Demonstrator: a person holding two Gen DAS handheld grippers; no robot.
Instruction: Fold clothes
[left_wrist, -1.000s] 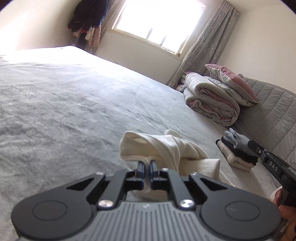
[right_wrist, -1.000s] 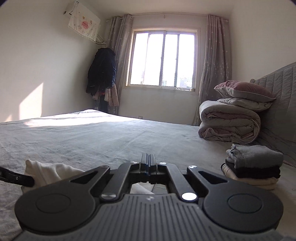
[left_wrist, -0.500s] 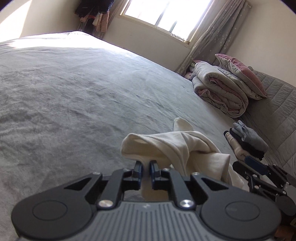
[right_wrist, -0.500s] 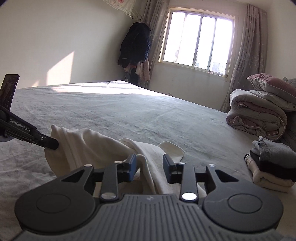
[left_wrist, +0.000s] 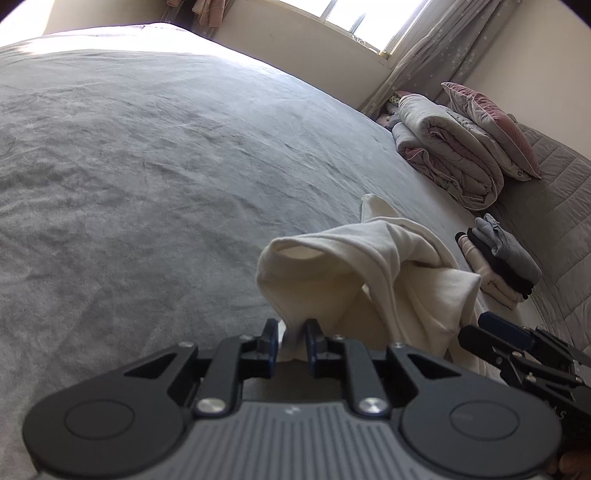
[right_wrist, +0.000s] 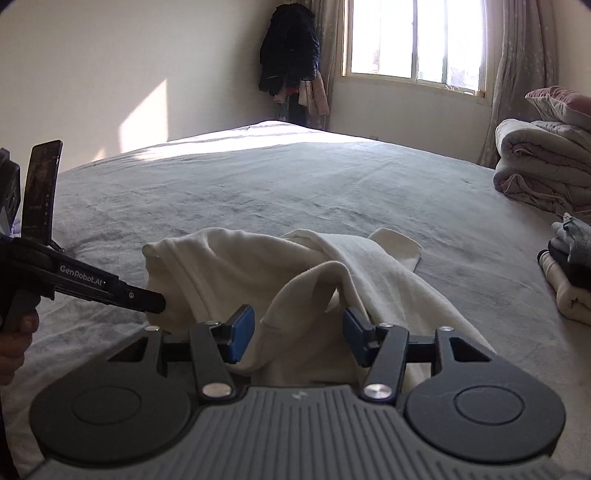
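Fingers (left_wrist: 269, 338) of the left gripper (left_wrist: 291, 341) have just been opening a little, yet they pinch the soft cream cotton garment (left_wrist: 369, 273) on the grey bed (left_wrist: 147, 177). Right gripper (right_wrist: 298, 332) fingers sit wide with cloth between; close on one edge only

I am seeing the cream garment (right_wrist: 236, 273) as soft matt knit cloth, rib-edged. The bed cover (left_wrist: 147, 177) is looking like grey, napped, faintly rough fabric. The right gripper (right_wrist: 298, 332) is showing matt black plastic arms, blue pads (right_wrist: 242, 328), shiny metal screw heads and a ribbed grey body.
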